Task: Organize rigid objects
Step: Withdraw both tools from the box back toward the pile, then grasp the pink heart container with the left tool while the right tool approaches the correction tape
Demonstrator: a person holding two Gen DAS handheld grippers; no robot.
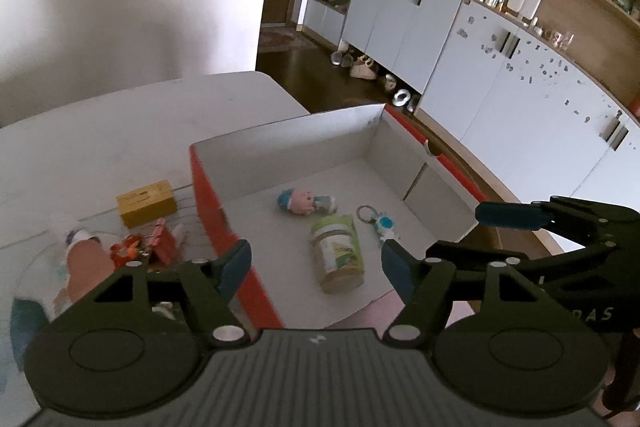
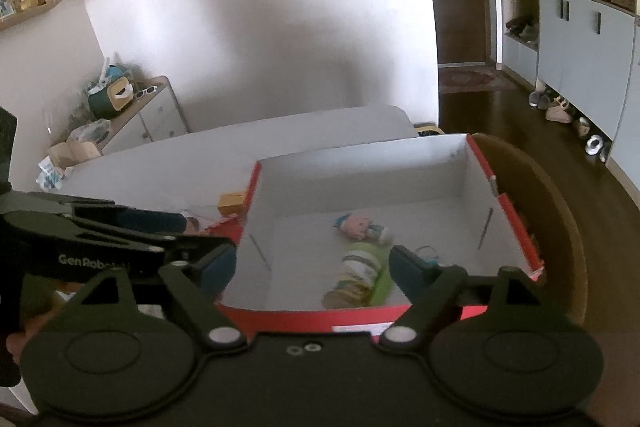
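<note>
A: What lies in the red box (image 1: 208, 187)?

B: Three things on its white floor: a green-labelled jar (image 1: 338, 253) on its side; a small doll (image 1: 306, 202) beyond it; a blue keychain (image 1: 382, 223) beside the jar.

A: And the grippers?

B: Both hover over the box's near edge; the left gripper (image 1: 314, 265) gapes with nothing between its fingers; the right gripper (image 2: 312, 267) stands wide and empty too.

A: Does one view show more?

B: The left wrist view shows the surface (image 1: 100, 131) left of the box: a yellow box (image 1: 146, 203), red toys (image 1: 144, 247), a blurred doll (image 1: 84, 259); the right wrist view hides most of these behind the box wall; there the keychain barely shows.
</note>
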